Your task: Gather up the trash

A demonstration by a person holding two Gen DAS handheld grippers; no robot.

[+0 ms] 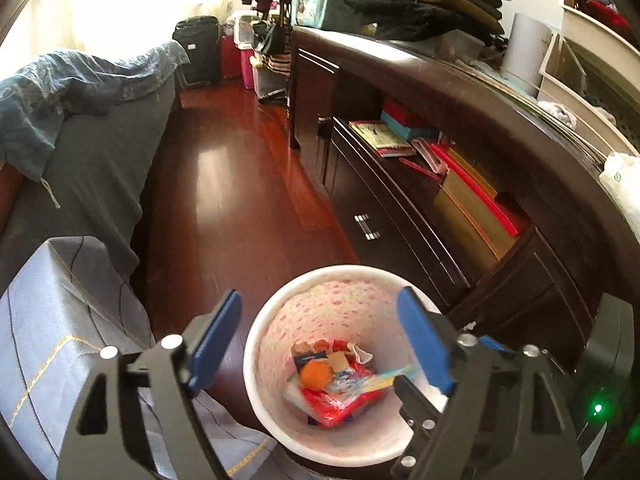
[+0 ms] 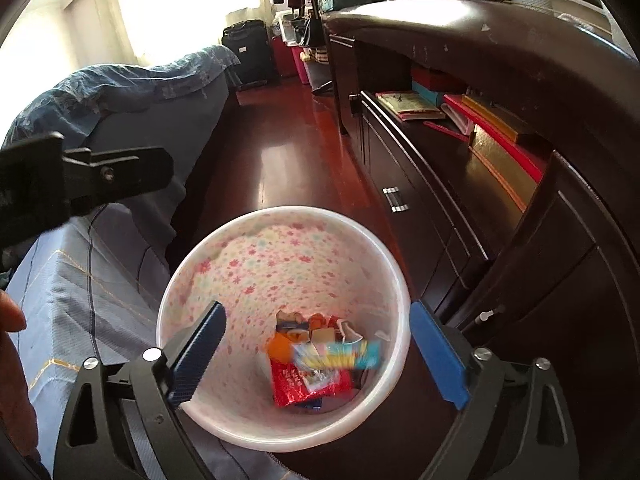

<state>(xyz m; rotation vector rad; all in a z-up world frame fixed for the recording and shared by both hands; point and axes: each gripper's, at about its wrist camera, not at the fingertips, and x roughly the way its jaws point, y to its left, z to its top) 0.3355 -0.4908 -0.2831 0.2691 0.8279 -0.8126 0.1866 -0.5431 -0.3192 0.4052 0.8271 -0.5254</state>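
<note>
A white trash bin (image 1: 280,304) with a flowered inner wall stands on the floor below both grippers; it also shows in the right wrist view (image 2: 280,216). Inside lie a red wrapper (image 1: 332,404), an orange ball (image 1: 316,374) and other wrappers. A blue and yellow wrapper (image 2: 336,354) appears blurred above the heap in the bin. My left gripper (image 1: 320,344) is open and empty over the bin. My right gripper (image 2: 316,354) is open and empty over the bin. The right gripper's black body (image 1: 420,404) reaches in under the left one's right finger.
A dark wooden cabinet (image 1: 400,216) with drawers and a shelf of books and boxes runs along the right. A bed with grey and blue covers (image 1: 80,152) is on the left. A strip of red wooden floor (image 1: 224,184) lies between them. Suitcases and bags stand at the far end.
</note>
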